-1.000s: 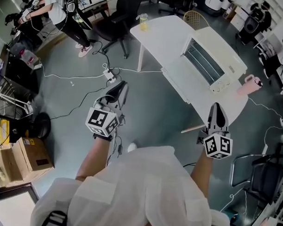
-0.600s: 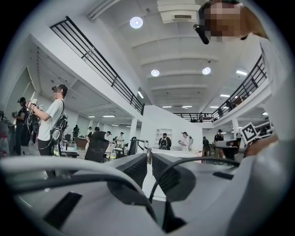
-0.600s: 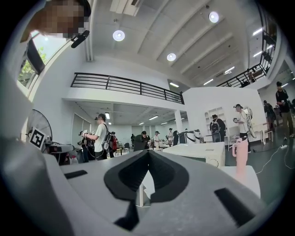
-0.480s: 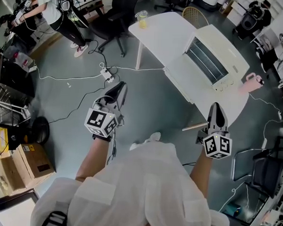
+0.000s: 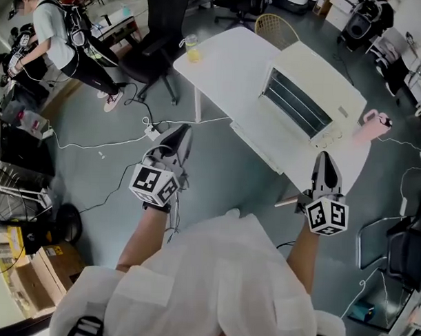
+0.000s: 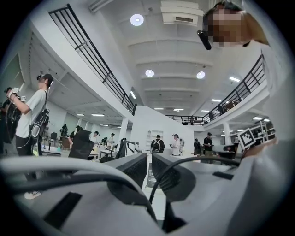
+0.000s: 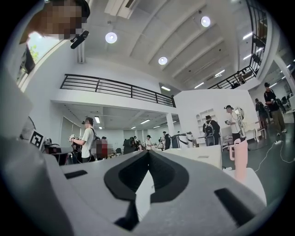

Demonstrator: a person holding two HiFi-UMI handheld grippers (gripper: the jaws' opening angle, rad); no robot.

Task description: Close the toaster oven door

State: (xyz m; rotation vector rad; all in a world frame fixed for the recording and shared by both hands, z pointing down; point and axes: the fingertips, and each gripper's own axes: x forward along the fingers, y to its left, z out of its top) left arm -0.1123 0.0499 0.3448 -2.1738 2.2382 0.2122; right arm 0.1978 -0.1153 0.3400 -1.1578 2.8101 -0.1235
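A cream toaster oven stands on the white table, and its front shows the wire racks inside. Its door lies folded down toward me. My right gripper hovers shut and empty just short of the table's near edge, below the oven's knobs. In the right gripper view its jaws meet at the tips, with the oven ahead of them. My left gripper hangs over the grey floor left of the table. Its jaws stand almost together with nothing between them.
A pink cup stands right of the oven, also in the right gripper view. A glass of yellow drink sits at the table's far corner. A black office chair, a wicker chair, floor cables and a person surround the table.
The table and oven have slid left and nearer in the head view. Both grippers keep about the same place in the frame and stay shut.
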